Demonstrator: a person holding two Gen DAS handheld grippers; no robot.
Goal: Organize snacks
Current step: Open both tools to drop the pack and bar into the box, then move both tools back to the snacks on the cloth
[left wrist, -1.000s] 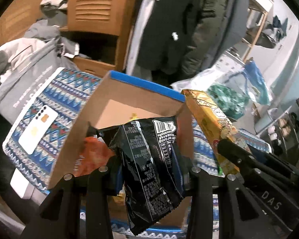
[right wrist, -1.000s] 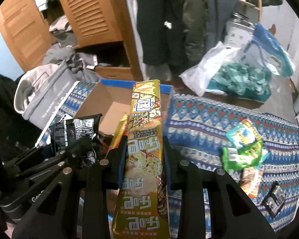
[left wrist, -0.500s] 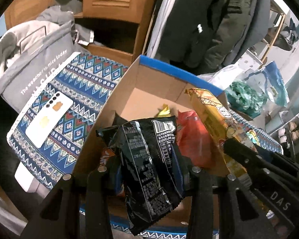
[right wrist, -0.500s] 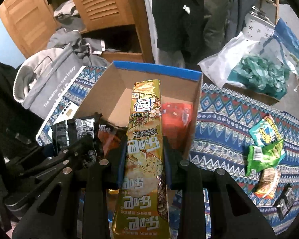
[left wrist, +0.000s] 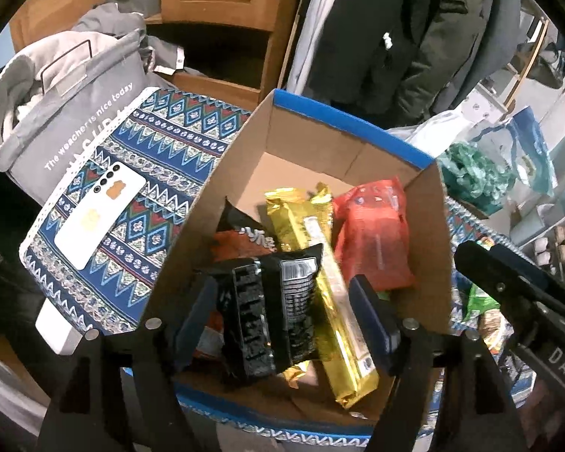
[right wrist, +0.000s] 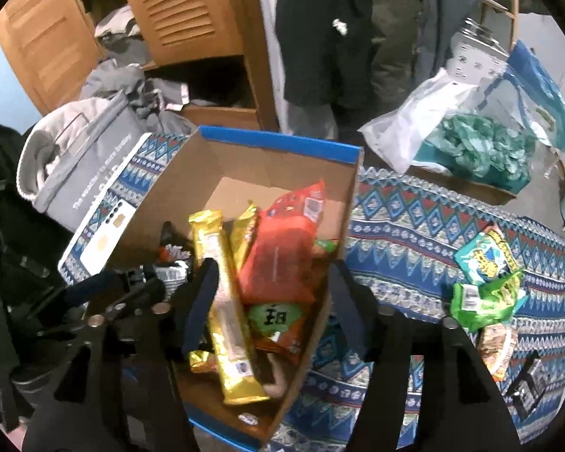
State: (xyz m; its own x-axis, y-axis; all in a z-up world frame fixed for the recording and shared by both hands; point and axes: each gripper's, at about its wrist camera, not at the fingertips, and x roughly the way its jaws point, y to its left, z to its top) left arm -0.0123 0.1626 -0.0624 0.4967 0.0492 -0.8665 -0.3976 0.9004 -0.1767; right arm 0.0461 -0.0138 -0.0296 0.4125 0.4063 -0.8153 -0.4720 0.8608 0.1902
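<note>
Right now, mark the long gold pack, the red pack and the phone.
Gold pack (right wrist: 222,301), right wrist view, middle of its length.
Red pack (left wrist: 373,241), left wrist view, centre of its face.
Phone (left wrist: 100,213), left wrist view, middle of its white back.

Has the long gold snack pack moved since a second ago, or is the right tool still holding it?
Yes. The gold snack pack has dropped from the right tool, whose jaws are opening, into the cardboard box, beside the red packet.

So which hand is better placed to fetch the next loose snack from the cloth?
Right, probably. The green snack packets lie on the patterned cloth just beside the right tool; the cardboard box stands between them and the left tool.
</note>
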